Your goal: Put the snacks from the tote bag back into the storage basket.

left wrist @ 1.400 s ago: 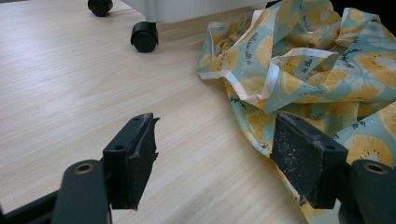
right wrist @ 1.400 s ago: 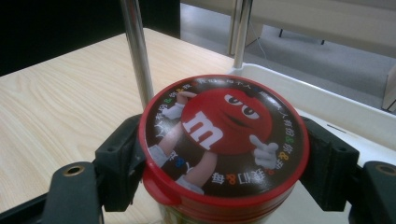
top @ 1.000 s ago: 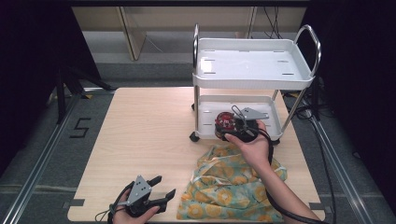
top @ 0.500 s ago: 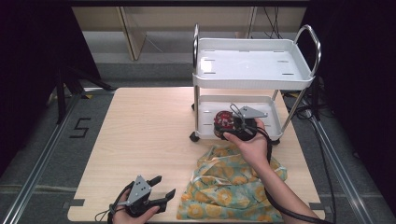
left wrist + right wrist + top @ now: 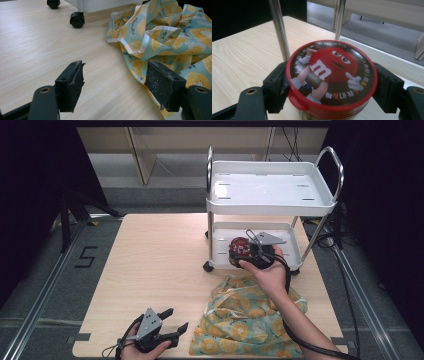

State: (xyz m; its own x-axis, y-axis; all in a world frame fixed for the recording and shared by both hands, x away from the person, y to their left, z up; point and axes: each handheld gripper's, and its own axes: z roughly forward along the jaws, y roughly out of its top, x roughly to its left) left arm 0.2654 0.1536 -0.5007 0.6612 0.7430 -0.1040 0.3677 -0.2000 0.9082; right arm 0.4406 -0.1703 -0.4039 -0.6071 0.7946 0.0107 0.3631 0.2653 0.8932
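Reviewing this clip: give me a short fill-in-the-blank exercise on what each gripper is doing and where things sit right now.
1. The right gripper is shut on the round red-lidded candy tin, held at the white two-shelf cart's ____ shelf.
2. The left gripper's jaws are ____.
3. The crumpled yellow-and-teal citrus-print cloth lies on the wooden ____.

Missing words: lower; open; table

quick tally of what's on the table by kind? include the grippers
Cart: 1
Candy tub: 1, clamped in the right hand-held gripper at the cart's lower shelf
Printed cloth: 1
Hand-held grippers: 2, with the left hand-held gripper open near the cloth
Total: 5
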